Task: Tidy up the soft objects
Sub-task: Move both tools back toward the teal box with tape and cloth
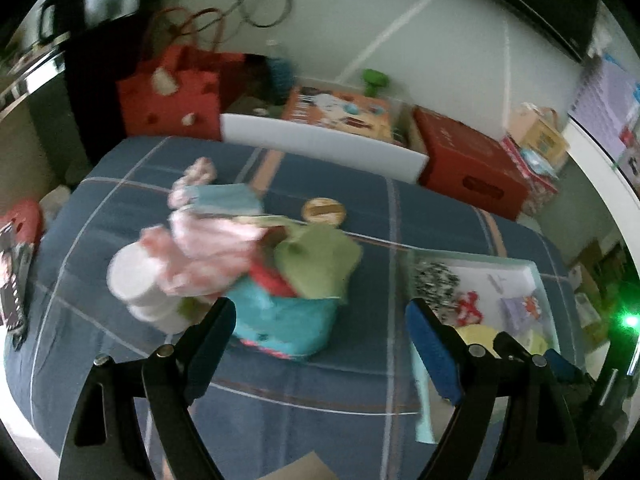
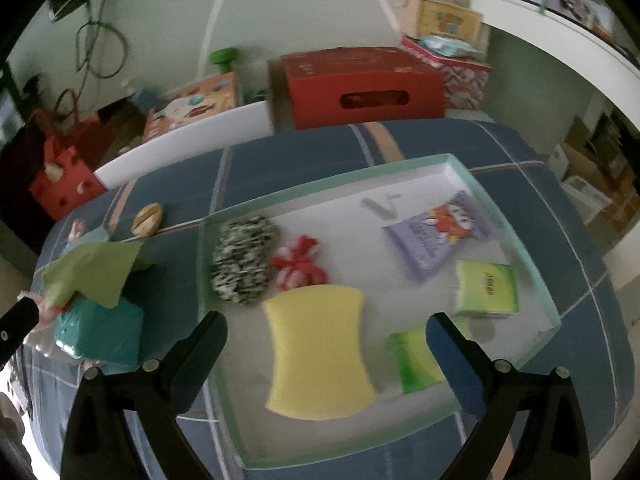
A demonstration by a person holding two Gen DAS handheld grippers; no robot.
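A shallow pale-green tray (image 2: 320, 188) lies on the blue plaid cloth. In it are a yellow sponge (image 2: 318, 350), a black-and-white scrunchie (image 2: 242, 266), a red-and-white bow (image 2: 298, 266), a purple packet (image 2: 436, 240) and two green tissue packs (image 2: 486, 288). My right gripper (image 2: 326, 338) is open above the yellow sponge. Left of the tray stands a teal bag (image 1: 286, 320) stuffed with a green cloth (image 1: 320, 260) and a pink cloth (image 1: 204, 252). My left gripper (image 1: 320, 328) is open in front of the bag. The tray also shows in the left wrist view (image 1: 532, 268).
A white cup stack (image 1: 140, 284) stands left of the bag. A round wooden disc (image 1: 322, 210) lies behind it. Red boxes (image 2: 360, 88), a red gift bag (image 1: 172, 92) and a white board (image 1: 320, 144) line the far table edge.
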